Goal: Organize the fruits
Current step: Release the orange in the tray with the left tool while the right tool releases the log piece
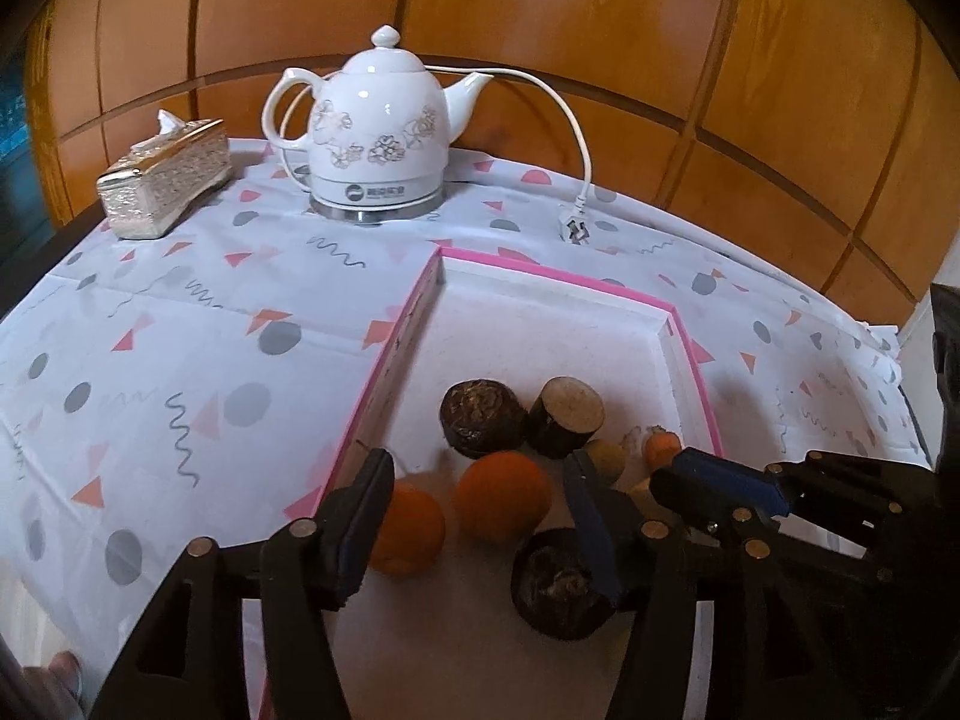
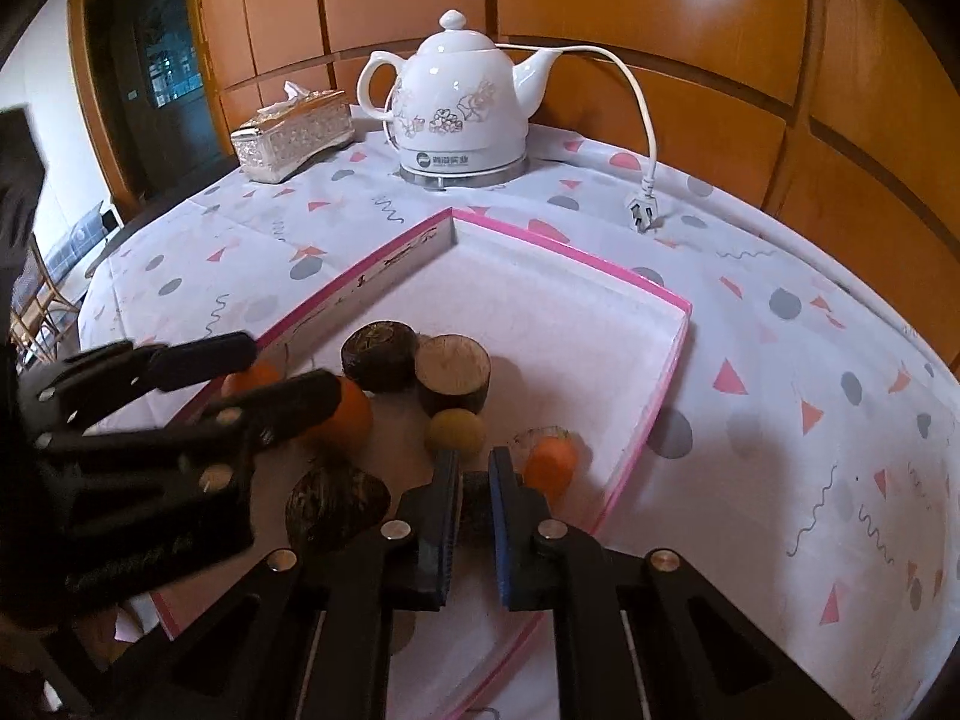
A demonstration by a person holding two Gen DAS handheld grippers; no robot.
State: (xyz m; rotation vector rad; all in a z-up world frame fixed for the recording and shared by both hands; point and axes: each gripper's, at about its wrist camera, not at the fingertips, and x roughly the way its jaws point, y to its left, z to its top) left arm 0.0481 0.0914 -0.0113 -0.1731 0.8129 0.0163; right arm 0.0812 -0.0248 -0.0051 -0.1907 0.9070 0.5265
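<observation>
A shallow white box with a pink rim (image 1: 558, 282) (image 2: 672, 300) lies on the table and holds the fruit. In it are two oranges (image 1: 504, 495) (image 1: 408, 525), three dark brown round fruits (image 1: 480, 417) (image 1: 564, 414) (image 1: 555, 585), a small yellowish fruit (image 2: 454, 431) and a small orange one (image 2: 549, 462). My left gripper (image 1: 477, 462) is open over the two oranges. My right gripper (image 2: 474, 462) is shut on a dark fruit (image 2: 475, 507) just above the box floor. The right gripper also shows in the left wrist view (image 1: 714, 474).
A white flowered electric kettle (image 1: 384, 132) (image 2: 462, 102) stands at the back, its cord and plug (image 1: 573, 228) (image 2: 642, 210) lying to the right. A silver tissue box (image 1: 165, 180) (image 2: 294, 135) sits at the back left. A patterned white cloth (image 1: 180, 330) covers the table.
</observation>
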